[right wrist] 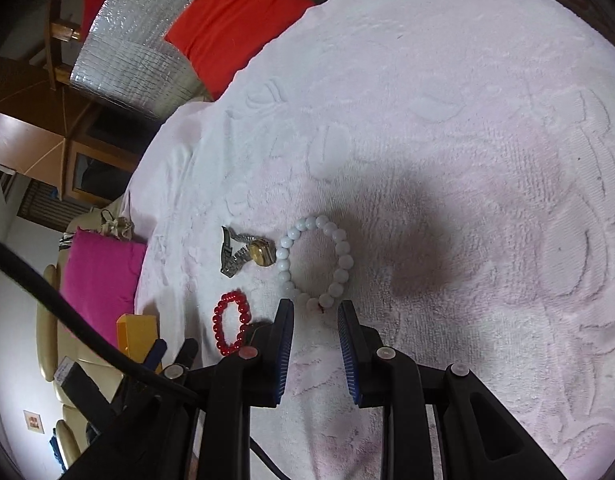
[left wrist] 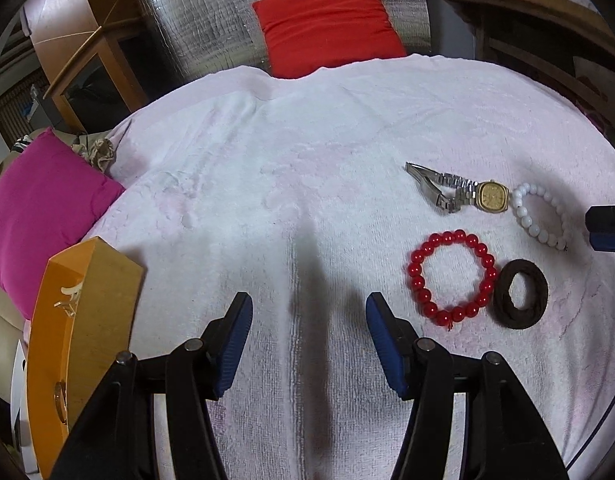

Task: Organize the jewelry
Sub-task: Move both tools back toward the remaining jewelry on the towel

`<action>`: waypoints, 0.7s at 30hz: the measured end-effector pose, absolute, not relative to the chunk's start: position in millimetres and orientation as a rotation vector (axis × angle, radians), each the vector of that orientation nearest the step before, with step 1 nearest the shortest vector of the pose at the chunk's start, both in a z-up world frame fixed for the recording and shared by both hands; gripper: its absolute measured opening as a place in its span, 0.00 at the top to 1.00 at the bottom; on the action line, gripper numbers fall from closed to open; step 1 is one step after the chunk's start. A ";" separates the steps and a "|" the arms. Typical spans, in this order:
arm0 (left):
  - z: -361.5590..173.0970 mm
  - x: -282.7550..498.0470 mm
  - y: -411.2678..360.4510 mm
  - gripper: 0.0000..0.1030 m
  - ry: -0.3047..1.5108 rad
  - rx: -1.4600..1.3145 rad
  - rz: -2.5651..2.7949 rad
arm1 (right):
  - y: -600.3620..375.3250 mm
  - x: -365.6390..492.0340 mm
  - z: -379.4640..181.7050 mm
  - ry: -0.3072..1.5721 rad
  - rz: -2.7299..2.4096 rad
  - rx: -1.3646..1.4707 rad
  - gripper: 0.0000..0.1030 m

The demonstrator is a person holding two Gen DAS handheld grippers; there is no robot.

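Observation:
On the white towel lie a gold-faced watch (left wrist: 492,196) with a steel band, a white bead bracelet (left wrist: 541,218), a red bead bracelet (left wrist: 451,276) and a dark brown ring-shaped band (left wrist: 520,293). My left gripper (left wrist: 309,308) is open and empty, left of the red bracelet. An orange wooden box (left wrist: 79,320) stands at its left. In the right wrist view my right gripper (right wrist: 315,312) is open and empty, just short of the white bracelet (right wrist: 339,248), with the watch (right wrist: 259,254) and red bracelet (right wrist: 229,328) to its left.
A pink cushion (left wrist: 39,216) lies off the towel's left edge and a red cushion (left wrist: 327,24) beyond its far edge. Wooden furniture (left wrist: 91,48) and a silver foil sheet (left wrist: 211,12) stand behind. The towel (right wrist: 467,120) stretches wide to the right.

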State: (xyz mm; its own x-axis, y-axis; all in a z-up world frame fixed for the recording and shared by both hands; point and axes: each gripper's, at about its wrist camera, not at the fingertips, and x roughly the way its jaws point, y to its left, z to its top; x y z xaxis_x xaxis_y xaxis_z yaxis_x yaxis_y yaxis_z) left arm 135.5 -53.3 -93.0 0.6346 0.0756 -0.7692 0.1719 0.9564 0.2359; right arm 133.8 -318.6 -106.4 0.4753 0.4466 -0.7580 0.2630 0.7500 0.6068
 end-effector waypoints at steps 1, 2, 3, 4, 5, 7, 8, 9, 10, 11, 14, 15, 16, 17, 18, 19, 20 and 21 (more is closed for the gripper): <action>-93.5 135.7 -53.5 0.42 0.887 0.300 -0.057 | -318.9 134.1 -107.3 1.099 0.128 0.756 0.75; -93.8 136.1 -53.6 0.42 0.890 0.296 -0.059 | -318.4 134.6 -108.3 1.102 0.126 0.757 0.75; -94.2 136.9 -53.5 0.42 0.892 0.294 -0.060 | -317.6 135.4 -109.4 1.106 0.126 0.758 0.75; -94.8 137.6 -53.7 0.42 0.895 0.292 -0.063 | -317.2 135.4 -110.6 1.110 0.128 0.761 0.75; -95.3 138.2 -54.0 0.42 0.898 0.289 -0.066 | -316.9 136.0 -111.6 1.112 0.130 0.763 0.75; -96.3 138.9 -56.0 0.42 0.903 0.284 -0.078 | -316.8 137.1 -113.2 1.116 0.130 0.765 0.75; -96.3 138.2 -58.0 0.42 0.902 0.283 -0.086 | -317.2 137.1 -113.5 1.116 0.127 0.767 0.75; -96.0 137.5 -59.4 0.42 0.901 0.282 -0.093 | -318.0 137.3 -113.7 1.115 0.125 0.769 0.75; -95.7 136.8 -61.5 0.42 0.899 0.281 -0.104 | -318.5 137.3 -113.5 1.114 0.123 0.771 0.75; -95.4 135.5 -64.0 0.42 0.897 0.280 -0.112 | -319.5 137.1 -113.7 1.113 0.120 0.773 0.75; -93.5 133.8 -69.8 0.42 0.893 0.267 -0.147 | -323.4 136.2 -114.7 1.111 0.110 0.776 0.75; -92.5 132.1 -73.1 0.42 0.891 0.261 -0.163 | -325.2 136.0 -115.2 1.109 0.105 0.779 0.75; -91.8 130.9 -75.9 0.42 0.890 0.254 -0.184 | -327.2 136.1 -115.6 1.107 0.100 0.782 0.75; -91.5 129.4 -78.8 0.42 0.891 0.248 -0.208 | -329.4 135.8 -116.1 1.103 0.095 0.787 0.75; -91.3 128.2 -81.8 0.42 0.893 0.243 -0.232 | -331.3 136.1 -116.7 1.101 0.091 0.792 0.75; -91.1 127.0 -84.3 0.42 0.897 0.234 -0.257 | -333.0 136.5 -117.6 1.099 0.085 0.798 0.75; -91.6 126.6 -86.3 0.42 0.906 0.221 -0.280 | -333.9 137.2 -118.3 1.099 0.082 0.802 0.75; -92.2 126.9 -86.8 0.42 0.910 0.218 -0.283 | -334.4 138.1 -118.6 1.100 0.082 0.806 0.75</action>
